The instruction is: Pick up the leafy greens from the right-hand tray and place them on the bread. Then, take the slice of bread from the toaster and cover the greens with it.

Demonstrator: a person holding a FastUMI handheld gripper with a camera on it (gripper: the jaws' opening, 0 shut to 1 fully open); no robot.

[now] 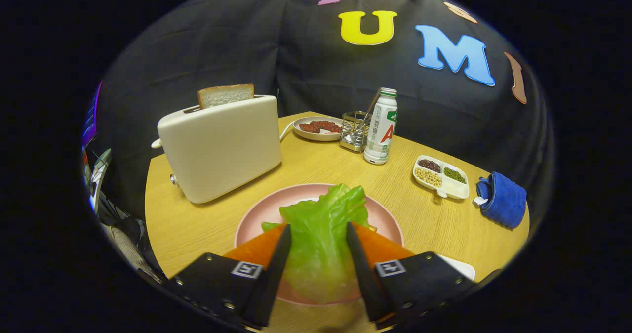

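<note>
Gripper view: greens (320, 234) between hand-held gripper (317, 233) fingers

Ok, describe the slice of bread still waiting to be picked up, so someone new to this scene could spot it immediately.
Start at the round wooden table and find the cream toaster beyond the pink plate, ahead of the gripper, whose fingers hold a lettuce leaf between them. The bread slice sticks upright out of the toaster's top slot, the only white, brown-crusted thing there.

A large red letter "A" shows on the white bottle (380, 128); its smaller print is illegible, and the square coded markers on the gripper (318, 234) carry no readable text.
</note>
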